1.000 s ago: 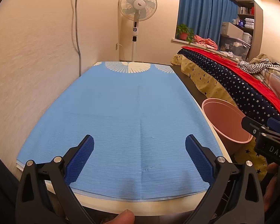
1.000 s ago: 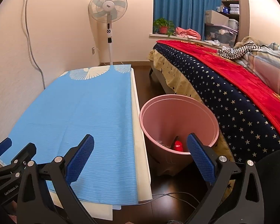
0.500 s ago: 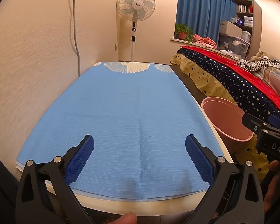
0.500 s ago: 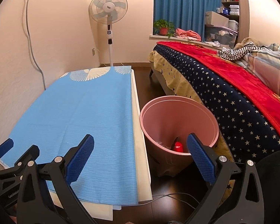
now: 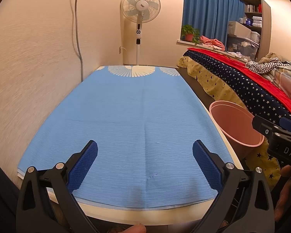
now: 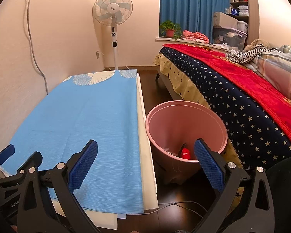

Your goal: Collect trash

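Note:
A pink trash bin (image 6: 186,128) stands on the dark floor between the table and the bed; it also shows in the left wrist view (image 5: 236,124). Inside it lie a red item (image 6: 185,153) and some small scraps. My left gripper (image 5: 145,160) is open and empty above the near end of the blue tablecloth (image 5: 130,120). My right gripper (image 6: 145,160) is open and empty, over the table's right edge and the bin's near rim. Each gripper shows at the edge of the other's view.
The table with the blue cloth (image 6: 83,120) runs along the left wall. A bed with a starred and red cover (image 6: 242,93) lies at the right. A standing fan (image 6: 113,11) is at the far end. A cable (image 6: 182,203) lies on the floor.
Both views have shifted slightly; the bin sits a little farther right in the left wrist view. Both grippers stay open and empty.

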A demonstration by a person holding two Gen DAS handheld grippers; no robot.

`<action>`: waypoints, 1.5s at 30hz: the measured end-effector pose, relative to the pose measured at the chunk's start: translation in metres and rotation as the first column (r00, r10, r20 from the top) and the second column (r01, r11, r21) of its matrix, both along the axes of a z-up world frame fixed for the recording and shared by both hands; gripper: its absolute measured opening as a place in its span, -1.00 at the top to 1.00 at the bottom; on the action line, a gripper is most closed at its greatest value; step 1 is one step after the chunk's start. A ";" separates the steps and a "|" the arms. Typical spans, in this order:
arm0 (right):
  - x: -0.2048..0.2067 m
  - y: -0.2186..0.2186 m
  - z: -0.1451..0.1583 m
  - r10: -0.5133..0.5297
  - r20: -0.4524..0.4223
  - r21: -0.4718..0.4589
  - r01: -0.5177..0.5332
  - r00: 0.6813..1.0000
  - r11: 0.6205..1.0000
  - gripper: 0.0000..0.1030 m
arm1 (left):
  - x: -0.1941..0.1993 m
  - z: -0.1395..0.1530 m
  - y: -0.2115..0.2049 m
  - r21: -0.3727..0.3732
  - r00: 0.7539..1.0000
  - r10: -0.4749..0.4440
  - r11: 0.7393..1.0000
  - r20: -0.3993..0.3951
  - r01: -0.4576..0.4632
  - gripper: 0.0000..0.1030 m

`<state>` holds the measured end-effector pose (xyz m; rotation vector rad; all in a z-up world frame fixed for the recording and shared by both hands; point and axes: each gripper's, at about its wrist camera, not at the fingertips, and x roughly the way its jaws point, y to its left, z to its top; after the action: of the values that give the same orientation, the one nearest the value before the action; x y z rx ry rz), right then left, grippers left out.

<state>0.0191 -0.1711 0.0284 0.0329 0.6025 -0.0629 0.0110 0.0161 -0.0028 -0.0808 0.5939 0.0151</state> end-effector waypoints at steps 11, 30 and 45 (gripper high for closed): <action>0.000 0.001 0.000 0.001 0.001 -0.003 -0.001 1.000 1.000 -0.90 | 0.001 0.001 0.001 -0.010 1.000 0.006 1.000 0.003 -0.005 -0.85; 0.002 -0.003 -0.001 -0.005 0.002 0.001 0.005 1.000 1.000 -0.90 | 0.002 -0.001 -0.004 -0.013 1.000 0.001 1.000 -0.003 -0.002 -0.85; 0.003 -0.005 -0.002 -0.008 -0.002 0.003 0.008 1.000 1.000 -0.90 | 0.000 -0.001 -0.005 -0.010 1.000 -0.003 1.000 -0.001 0.003 -0.85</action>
<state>0.0217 -0.1757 0.0267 0.0384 0.6050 -0.0697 0.0114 0.0108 -0.0042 -0.0897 0.5946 0.0096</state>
